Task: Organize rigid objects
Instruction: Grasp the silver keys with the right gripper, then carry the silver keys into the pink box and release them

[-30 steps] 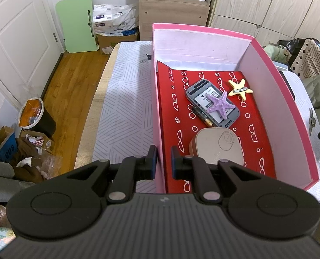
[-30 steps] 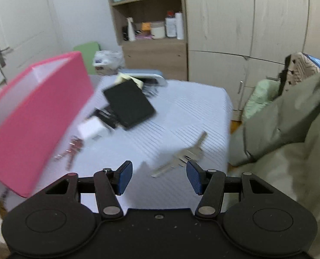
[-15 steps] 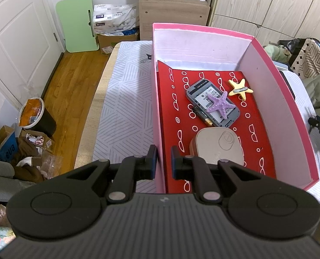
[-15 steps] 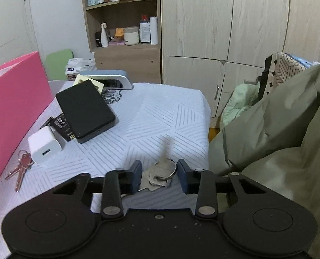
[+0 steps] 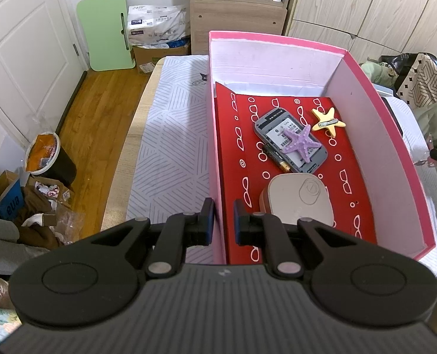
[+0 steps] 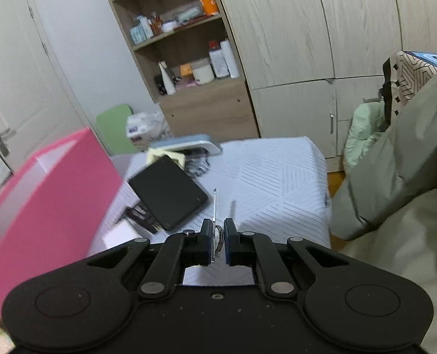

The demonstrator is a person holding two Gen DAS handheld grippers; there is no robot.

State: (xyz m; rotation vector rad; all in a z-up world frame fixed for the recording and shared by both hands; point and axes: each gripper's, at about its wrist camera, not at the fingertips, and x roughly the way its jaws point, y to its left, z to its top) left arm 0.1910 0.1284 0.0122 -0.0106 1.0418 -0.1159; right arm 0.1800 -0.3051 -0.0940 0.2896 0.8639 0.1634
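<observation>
A pink box (image 5: 392,135) with a red patterned floor stands on the white bed cover. Inside lie a grey phone (image 5: 290,141) with a purple starfish (image 5: 299,140) on it, a yellow star (image 5: 328,118) and a beige case (image 5: 296,197). My left gripper (image 5: 221,222) is shut on the box's left wall (image 5: 214,147). My right gripper (image 6: 218,240) is shut on a bunch of keys (image 6: 214,209) and holds it above the bed, a key blade sticking up. The pink box (image 6: 41,206) is to its left.
On the bed right of the box lie a black tablet (image 6: 168,191), a white charger (image 6: 121,233), a dark card (image 6: 141,216) and a blue-grey device (image 6: 188,144). Olive bedding (image 6: 395,177) is piled at the right. Shelves (image 6: 188,59) and wardrobes stand behind.
My right gripper came down around the keys, shut on them and lifted them off the bed. The left gripper has stayed on the box wall.
</observation>
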